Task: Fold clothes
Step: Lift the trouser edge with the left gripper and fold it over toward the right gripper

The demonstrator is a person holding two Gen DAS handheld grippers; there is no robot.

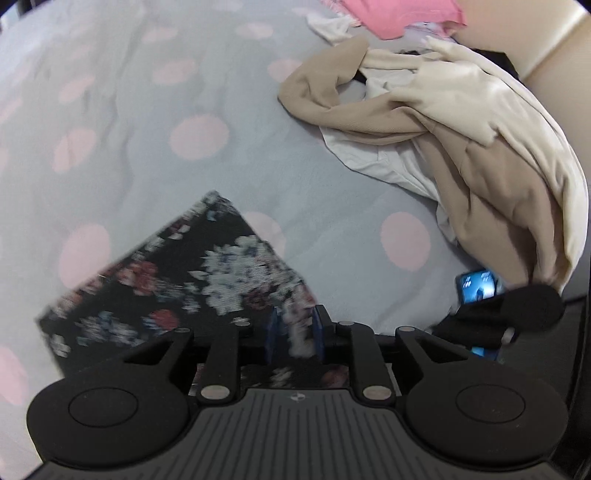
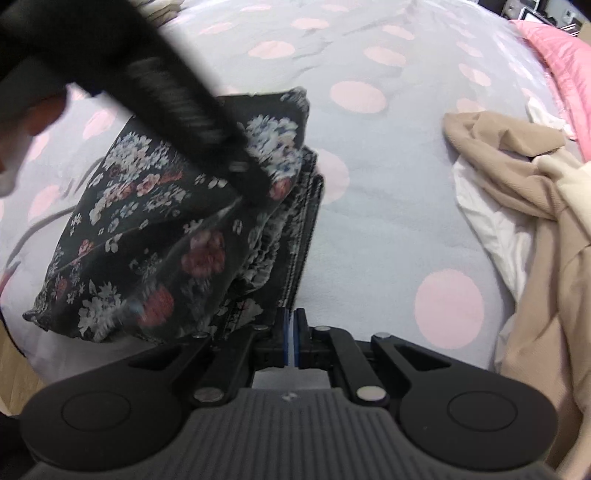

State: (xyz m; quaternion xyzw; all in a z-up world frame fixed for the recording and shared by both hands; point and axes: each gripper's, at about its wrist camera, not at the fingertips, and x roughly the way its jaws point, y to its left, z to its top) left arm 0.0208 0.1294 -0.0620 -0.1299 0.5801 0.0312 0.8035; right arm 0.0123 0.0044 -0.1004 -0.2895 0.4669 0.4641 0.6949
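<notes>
- Left wrist view: my left gripper (image 1: pixel 294 328) sits at lower centre, blue pads clamped on an edge of the floral garment (image 1: pixel 177 284); fabric shows between the pads.
- The garment, folded and dark, spreads to the lower left over the dotted bedsheet (image 1: pixel 184 110); blurred there.
- The beige clothes pile (image 1: pixel 461 147) fills the upper right, a pink garment (image 1: pixel 399 14) at the top edge.
- My right gripper (image 1: pixel 517 314) pokes in at the lower right; can't tell its jaw state from here.
- Right wrist view: my right gripper (image 2: pixel 293 332) at lower centre, pads pressed together, probably nipping the garment's (image 2: pixel 155 236) stacked hem edge.
- The garment lies centre left, the left gripper (image 2: pixel 255 188) crossing it from the upper left.
- The beige pile (image 2: pixel 524 192) lies at the right, well apart.
</notes>
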